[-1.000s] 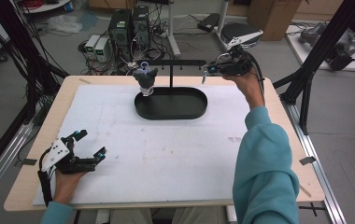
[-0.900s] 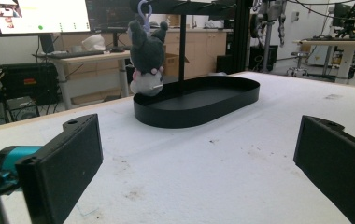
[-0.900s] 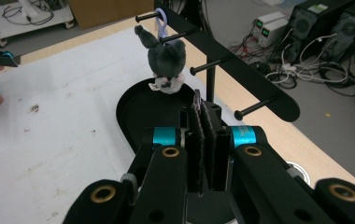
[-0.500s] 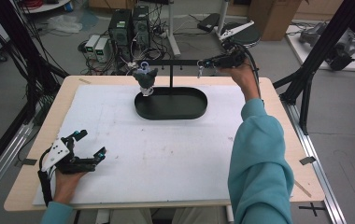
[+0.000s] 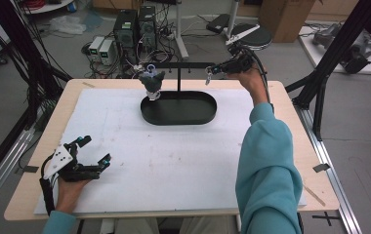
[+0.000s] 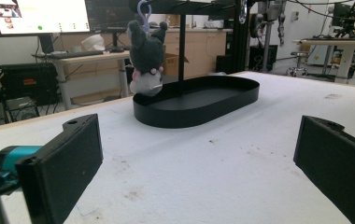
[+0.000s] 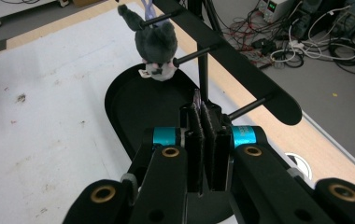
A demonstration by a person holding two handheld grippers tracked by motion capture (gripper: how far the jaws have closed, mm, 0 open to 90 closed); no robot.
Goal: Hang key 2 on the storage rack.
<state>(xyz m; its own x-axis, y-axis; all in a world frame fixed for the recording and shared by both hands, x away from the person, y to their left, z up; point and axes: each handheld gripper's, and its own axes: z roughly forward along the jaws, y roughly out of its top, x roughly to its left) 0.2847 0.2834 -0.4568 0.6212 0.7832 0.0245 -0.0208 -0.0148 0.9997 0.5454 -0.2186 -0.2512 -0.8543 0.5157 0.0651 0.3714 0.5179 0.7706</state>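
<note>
High view: above the table's (image 5: 125,195) near edge, facing forward and down, far off. Left gripper view: low over the near-left corner, looking level at the black tray (image 6: 199,109). Right gripper view: above the far edge, close, sharing that tray (image 7: 129,116).

left hand-held gripper (image 5: 93,152): jaws wide, held low | right hand-held gripper (image 5: 209,73): jaws closed, arm outstretched

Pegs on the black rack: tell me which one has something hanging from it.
The peg farthest from the right gripper: a grey plush toy hangs there by a purple loop. The two nearer pegs are bare.
</note>
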